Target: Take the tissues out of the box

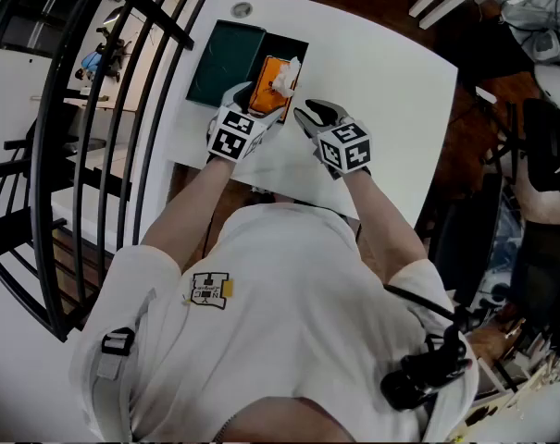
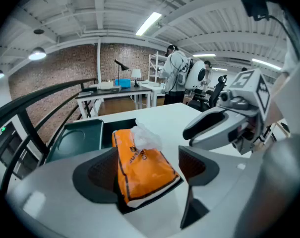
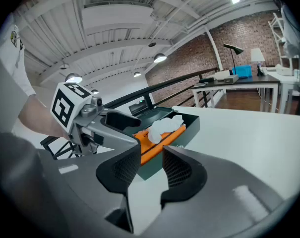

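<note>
Both tongs are held open on outstretched forearms (image 1: pixel 198 202): left gripper (image 2: pixel 149 168) astride the tissue pack (image 2: pixel 139 155), right gripper (image 3: pixel 150 170) empty.

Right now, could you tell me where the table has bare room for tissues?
Bare: the white table right of the green box, to its edge. Crowded: at the box, with the left claw and right claw close.

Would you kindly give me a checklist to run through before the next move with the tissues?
1. Left hand-held gripper jaws apart: ok.
2. Orange tissue pack lined up between those jaws: ok.
3. Pads pressing the pack: not ok, a gap shows.
4. White tissue poking up from the pack: ok.
5. Right hand-held gripper jaws apart, nothing between: ok.
6. Pack sits in the dark green box: ok.
</note>
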Available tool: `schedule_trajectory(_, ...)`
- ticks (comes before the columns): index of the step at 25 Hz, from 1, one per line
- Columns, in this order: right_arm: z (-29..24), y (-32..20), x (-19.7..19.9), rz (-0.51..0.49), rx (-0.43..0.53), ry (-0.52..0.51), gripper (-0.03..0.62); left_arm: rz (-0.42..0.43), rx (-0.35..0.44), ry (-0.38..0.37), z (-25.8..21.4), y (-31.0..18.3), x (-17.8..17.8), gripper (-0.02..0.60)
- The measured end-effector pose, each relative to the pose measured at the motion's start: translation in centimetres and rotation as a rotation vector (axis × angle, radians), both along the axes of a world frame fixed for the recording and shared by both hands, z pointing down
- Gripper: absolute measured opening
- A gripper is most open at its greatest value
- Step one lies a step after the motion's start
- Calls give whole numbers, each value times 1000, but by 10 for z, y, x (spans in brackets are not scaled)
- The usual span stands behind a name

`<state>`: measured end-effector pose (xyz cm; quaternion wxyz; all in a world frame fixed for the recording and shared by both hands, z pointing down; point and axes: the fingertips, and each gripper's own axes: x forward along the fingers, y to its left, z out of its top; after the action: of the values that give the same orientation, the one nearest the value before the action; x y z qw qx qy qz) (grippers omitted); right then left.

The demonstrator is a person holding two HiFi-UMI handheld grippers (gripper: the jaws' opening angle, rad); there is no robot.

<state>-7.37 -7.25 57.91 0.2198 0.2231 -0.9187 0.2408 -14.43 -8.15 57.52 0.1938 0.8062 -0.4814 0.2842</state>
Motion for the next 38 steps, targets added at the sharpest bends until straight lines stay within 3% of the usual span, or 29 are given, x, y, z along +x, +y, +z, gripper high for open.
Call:
schedule_trajectory(4, 6, -2, 22, 29, -25, -8, 115, -61, -92, -80, 35, -24, 18, 365)
schedule_trajectory(9, 7, -4, 34, 18, -62, -59, 98, -158, -92, -102, 39, -37, 10, 326)
schedule_trajectory(13, 10, -3, 37, -13, -89, -95, 91, -166, -97, -124, 44, -32, 8, 247)
schedule_trajectory(17, 16, -3, 39, -28, -114, -98, 87, -189, -80, -105, 37, -32, 4, 222)
schedule_trajectory(19, 17, -3, 38, -24, -115, -98, 86, -198, -54, -81, 24, -31, -1, 219)
schedule_trajectory(22, 15, -5, 38, -3, -105, -103, 84, -193, 47, -44, -24, -48, -9, 219)
schedule_trajectory(26, 13, -7, 39, 35, -90, -104, 84, -183, 180, -25, -77, -106, -20, 219)
schedule_trajectory(29, 8, -5, 44, 57, -82, -104, 84, -166, 208, -65, -89, -163, -23, 219)
schedule_trajectory(33, 8, -10, 62, 106, -72, -105, 81, -136, 154, -152, -61, -225, -15, 221)
schedule_trajectory(38, 15, -17, 83, 167, -71, -97, 81, -125, -4, -187, 6, -250, -4, 222)
